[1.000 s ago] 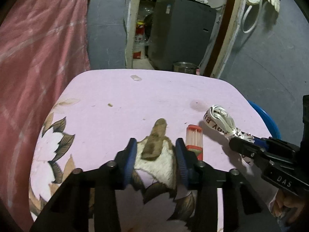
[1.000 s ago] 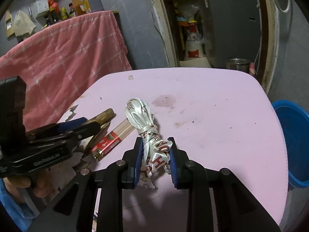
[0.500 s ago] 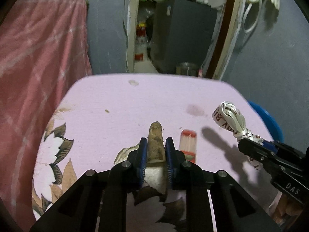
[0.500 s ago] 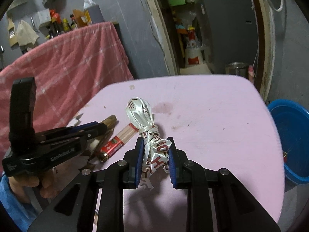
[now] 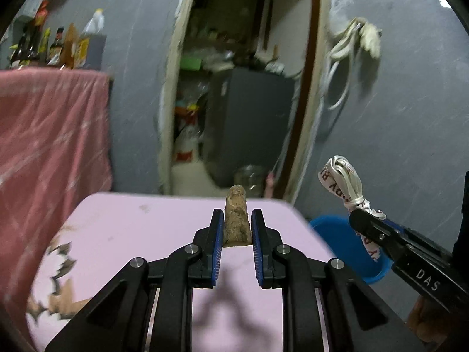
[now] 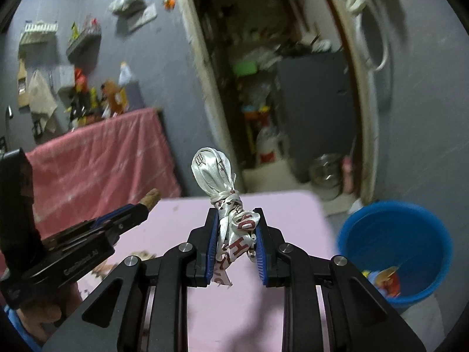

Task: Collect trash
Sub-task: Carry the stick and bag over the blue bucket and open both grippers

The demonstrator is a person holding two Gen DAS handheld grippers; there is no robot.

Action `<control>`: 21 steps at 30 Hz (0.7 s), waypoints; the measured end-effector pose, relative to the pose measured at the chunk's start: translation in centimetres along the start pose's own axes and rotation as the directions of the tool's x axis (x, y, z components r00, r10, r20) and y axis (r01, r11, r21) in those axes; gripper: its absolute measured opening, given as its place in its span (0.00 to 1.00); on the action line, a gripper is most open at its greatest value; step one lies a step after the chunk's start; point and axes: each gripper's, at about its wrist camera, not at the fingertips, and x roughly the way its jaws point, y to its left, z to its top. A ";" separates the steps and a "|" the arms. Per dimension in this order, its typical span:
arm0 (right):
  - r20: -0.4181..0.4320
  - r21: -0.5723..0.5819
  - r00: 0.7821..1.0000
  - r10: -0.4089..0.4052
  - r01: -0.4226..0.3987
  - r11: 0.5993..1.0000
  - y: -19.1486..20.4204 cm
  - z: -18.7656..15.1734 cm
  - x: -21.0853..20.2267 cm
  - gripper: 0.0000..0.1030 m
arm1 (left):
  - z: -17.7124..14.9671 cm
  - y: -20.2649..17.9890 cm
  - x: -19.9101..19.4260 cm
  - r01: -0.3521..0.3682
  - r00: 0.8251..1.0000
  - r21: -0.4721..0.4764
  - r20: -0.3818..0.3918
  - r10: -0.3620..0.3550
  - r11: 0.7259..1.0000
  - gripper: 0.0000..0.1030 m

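Trash rides aloft: left tongs (image 5: 236, 228) pinch stick (image 5: 236, 220), right tongs (image 6: 236, 234) ribbon (image 6: 225, 202).

The left tongs (image 5: 236, 228) clamp a brown wood piece (image 5: 236, 220) above the pink surface (image 5: 132, 228). At right, the right tongs (image 5: 366, 220) grip a knotted white ribbon (image 5: 344, 182) over a blue bucket (image 5: 340, 240).

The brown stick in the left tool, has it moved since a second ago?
Yes. The brown stick rose off the pink table; its tip now stands above the far edge.

home | I see sauce bottles (image 5: 38, 50) above pink cloth (image 5: 49, 135) | fridge (image 5: 249, 126) through doorway beside it
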 end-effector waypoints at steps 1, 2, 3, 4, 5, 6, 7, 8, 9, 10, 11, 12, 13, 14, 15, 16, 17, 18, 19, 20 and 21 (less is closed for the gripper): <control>0.016 0.001 1.000 -0.013 0.013 1.000 -0.5 0.4 -0.6 0.20 | 0.3 -1.1 0.1 0.011 1.000 0.006 0.024 -0.011 1.000 0.15; 0.036 0.002 0.999 -0.033 0.033 0.999 -1.4 0.8 -1.3 0.20 | 0.7 -2.1 0.4 0.025 0.999 0.010 0.044 -0.026 1.000 0.15; 0.052 0.006 0.997 -0.052 0.052 0.999 -2.3 1.2 -1.9 0.20 | 1.1 -3.1 0.7 0.039 0.997 0.011 0.061 -0.040 0.999 0.15; 0.063 0.010 0.996 -0.068 0.068 0.998 -3.1 1.6 -2.3 0.20 | 1.4 -3.8 0.9 0.050 0.996 0.012 0.074 -0.050 0.999 0.15; 0.075 0.013 0.993 -0.086 0.085 0.996 -3.9 1.9 -2.7 0.20 | 1.6 -4.7 1.3 0.061 0.994 0.018 0.088 -0.062 0.998 0.15; 0.087 0.016 0.991 -0.104 0.103 0.995 -4.8 2.2 -3.1 0.20 | 1.9 -6.2 1.7 0.069 0.991 0.029 0.111 -0.072 0.997 0.15; 0.098 0.019 0.987 -0.123 0.122 0.992 -5.8 2.6 -3.5 0.20 | 2.0 -7.2 1.9 0.075 0.989 0.037 0.125 -0.079 0.997 0.15; 0.111 0.018 0.984 -0.140 0.139 0.990 -6.7 2.8 -4.0 0.20 | 2.2 -8.4 2.3 0.085 0.986 0.046 0.139 -0.091 0.995 0.15; 0.124 0.017 0.980 -0.157 0.156 0.988 -7.6 3.0 -4.3 0.20 | 2.5 -9.5 2.7 0.095 0.983 0.056 0.151 -0.102 0.994 0.15; 0.137 0.017 0.974 -0.179 0.178 0.984 -8.6 3.2 -4.7 0.20 | 2.5 -10.6 3.2 0.105 0.980 0.066 0.162 -0.114 0.992 0.15; 0.152 0.020 0.968 -0.200 0.200 0.980 -9.7 3.3 -5.0 0.20 | 2.8 -11.5 3.9 0.114 0.978 0.075 0.169 -0.125 0.991 0.15; 0.165 0.023 0.961 -0.222 0.221 0.975 -10.7 3.4 -5.3 0.20 | 2.8 -12.8 4.7 0.126 0.974 0.081 0.177 -0.139 0.989 0.15; 0.173 0.026 0.956 -0.238 0.237 0.971 -11.5 3.5 -5.5 0.20 | 2.8 -13.5 5.3 0.137 0.972 0.081 0.180 -0.149 0.987 0.15; 0.182 0.030 0.951 -0.252 0.251 0.968 -12.5 3.5 -5.6 0.20 | 2.9 -14.2 6.0 0.147 0.971 0.082 0.180 -0.160 0.986 0.15; 0.187 0.030 0.946 -0.264 0.263 0.964 -13.3 3.5 -5.7 0.20 | 2.8 -15.1 6.9 0.156 0.970 0.080 0.178 -0.168 0.984 0.15; 0.188 0.029 0.941 -0.280 0.280 0.960 -14.3 3.4 -5.6 0.20 | 2.7 -15.7 7.8 0.165 0.969 0.077 0.174 -0.177 0.983 0.15; 0.188 0.033 0.937 -0.294 0.293 0.955 -15.3 3.4 -5.5 0.20 | 2.6 -16.3 8.6 0.173 0.969 0.074 0.167 -0.183 0.982 0.15; 0.189 0.039 0.933 -0.306 0.304 0.952 -16.4 3.3 -5.5 0.20 | 2.5 -16.9 9.6 0.180 0.970 0.072 0.155 -0.189 0.981 0.15; 0.190 0.043 0.929 -0.316 0.314 0.949 -17.4 3.1 -5.6 0.20 | 2.4 -17.3 10.5 0.185 0.970 0.067 0.146 -0.193 0.981 0.15; 0.187 0.049 0.926 -0.327 0.323 0.945 -18.3 2.9 -5.5 0.20 | 2.3 -17.7 11.4 0.194 0.970 0.054 0.137 -0.200 0.979 0.15; 0.183 0.058 0.925 -0.334 0.329 0.943 -19.2 2.7 -5.3 0.20 | 2.2 -17.8 12.0 0.203 0.970 0.045 0.124 -0.208 0.978 0.15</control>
